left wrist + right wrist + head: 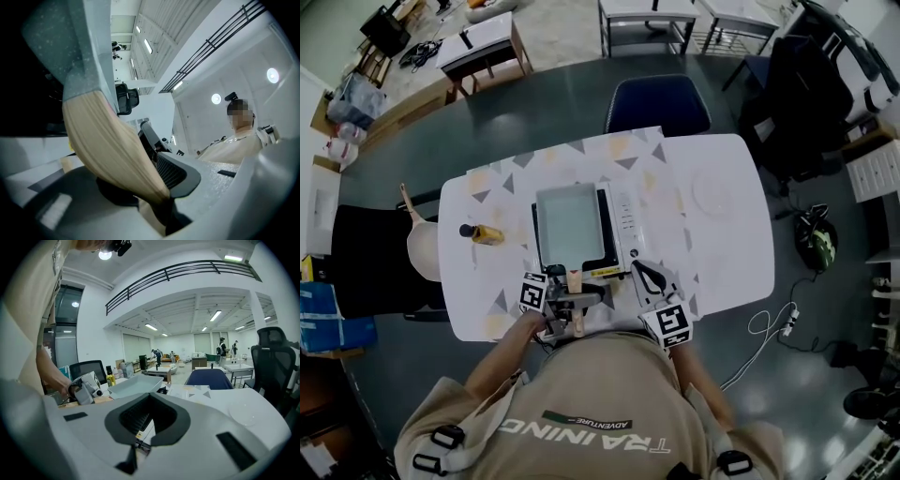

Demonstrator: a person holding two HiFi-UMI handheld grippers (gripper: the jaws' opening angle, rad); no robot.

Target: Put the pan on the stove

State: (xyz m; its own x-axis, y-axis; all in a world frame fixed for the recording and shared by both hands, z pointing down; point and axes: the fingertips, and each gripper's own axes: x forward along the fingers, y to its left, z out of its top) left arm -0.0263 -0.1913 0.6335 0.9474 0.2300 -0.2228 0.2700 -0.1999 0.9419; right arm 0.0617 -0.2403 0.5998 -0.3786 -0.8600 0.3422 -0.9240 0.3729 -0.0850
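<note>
A grey rectangular pan (570, 223) with a pale wooden handle (574, 281) lies over the black portable stove (622, 225) in the middle of the table. I cannot tell whether it rests flat on the stove. My left gripper (573, 300) is shut on the handle at the near table edge. In the left gripper view the handle (110, 145) runs up from between the jaws of the left gripper (157, 194) to the pan (70, 42). My right gripper (645, 275) is shut and holds nothing, beside the stove's front right corner. The right gripper view shows the right gripper (140, 439), the pan (136, 384) and the left gripper (85, 387).
An oil bottle (481, 233) stands on the table left of the stove. A clear round plate (712, 192) lies at the far right. A blue chair (658, 103) stands behind the table. A wooden-handled utensil (414, 234) sits beyond the left edge.
</note>
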